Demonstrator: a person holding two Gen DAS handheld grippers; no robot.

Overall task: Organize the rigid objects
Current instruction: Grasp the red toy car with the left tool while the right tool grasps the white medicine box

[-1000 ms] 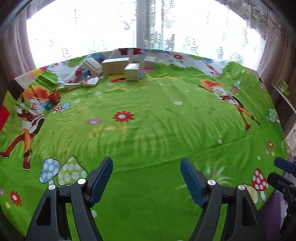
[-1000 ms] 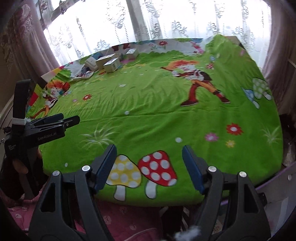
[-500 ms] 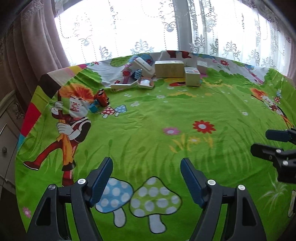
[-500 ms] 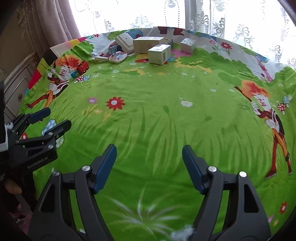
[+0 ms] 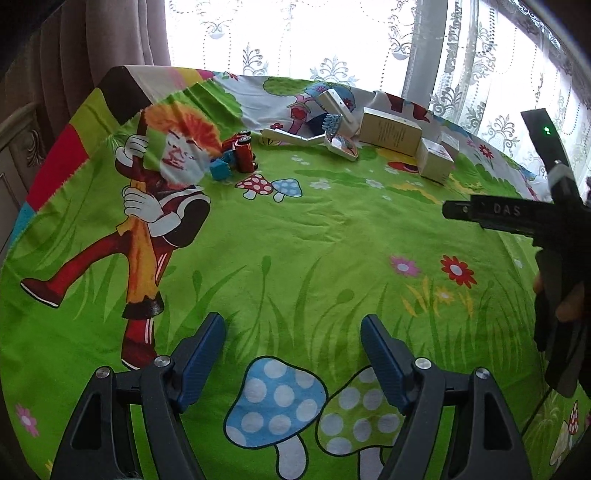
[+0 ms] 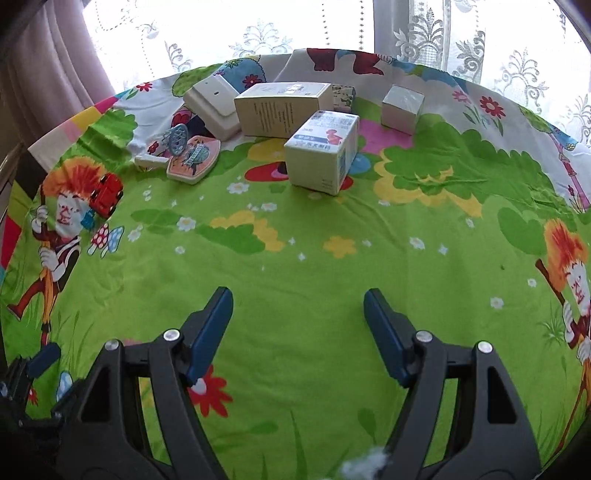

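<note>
A green cartoon cloth covers the table. At its far side lie a long cream box, a small printed white box, a white cube, a flat white device, a pink oval piece and a red toy car. My right gripper hangs open over bare cloth, short of the printed box. My left gripper holds nothing and its jaws are opening. It is well short of the toy car and the long box.
Lace curtains and a bright window back the table. A mauve drape and a wooden cabinet stand at the left. The right tool's black body and a hand fill the left view's right edge. One left gripper finger shows bottom left.
My right gripper has come from the table's near edge inward toward the boxes, which now look much larger. The left view has swung left, bringing the toy car into view.
</note>
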